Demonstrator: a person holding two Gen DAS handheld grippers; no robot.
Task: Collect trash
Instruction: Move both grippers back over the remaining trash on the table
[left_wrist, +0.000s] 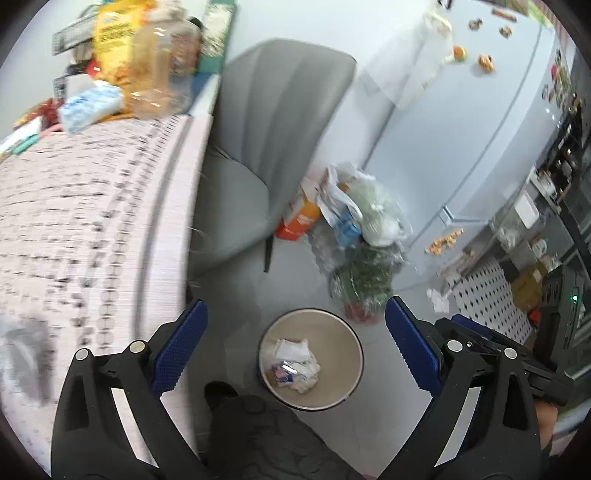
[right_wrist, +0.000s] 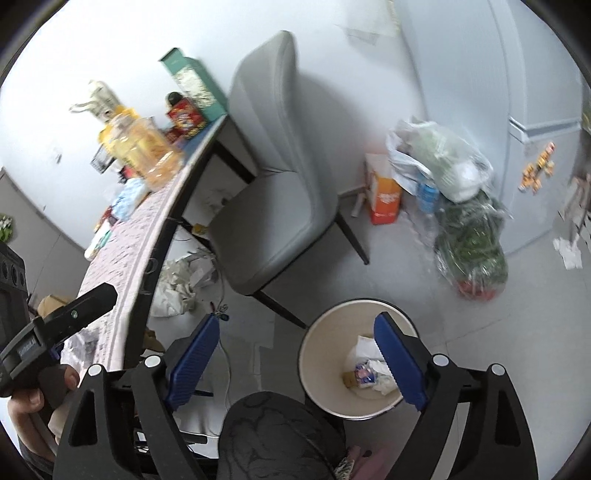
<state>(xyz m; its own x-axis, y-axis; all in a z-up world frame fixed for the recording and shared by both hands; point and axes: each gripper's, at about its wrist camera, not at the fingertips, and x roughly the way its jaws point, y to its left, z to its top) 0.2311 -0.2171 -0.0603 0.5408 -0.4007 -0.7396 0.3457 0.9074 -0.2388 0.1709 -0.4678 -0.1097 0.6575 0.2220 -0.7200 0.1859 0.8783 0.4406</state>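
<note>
A round beige bin (left_wrist: 347, 373) stands on the floor below both grippers, with crumpled white paper and wrappers (left_wrist: 297, 363) lying at its bottom. My left gripper (left_wrist: 295, 304) hangs above it, open, with nothing between its blue pads (left_wrist: 177, 350). In the right wrist view the bin (right_wrist: 321, 336) sits lower right, with the same trash (right_wrist: 369, 371) inside. My right gripper (right_wrist: 297, 318) is open and empty, its right finger over the bin. The left gripper (right_wrist: 74, 314) shows at the left edge, held by a hand.
A grey chair (right_wrist: 280, 206) stands beyond the bin beside a table with a patterned cloth (left_wrist: 92, 221) and cluttered packages. Plastic bags (right_wrist: 461, 206) and an orange box (right_wrist: 384, 195) sit by the fridge (left_wrist: 480, 129). Crumpled paper (right_wrist: 184, 280) lies under the table. A dark-trousered knee (right_wrist: 280, 439) is below.
</note>
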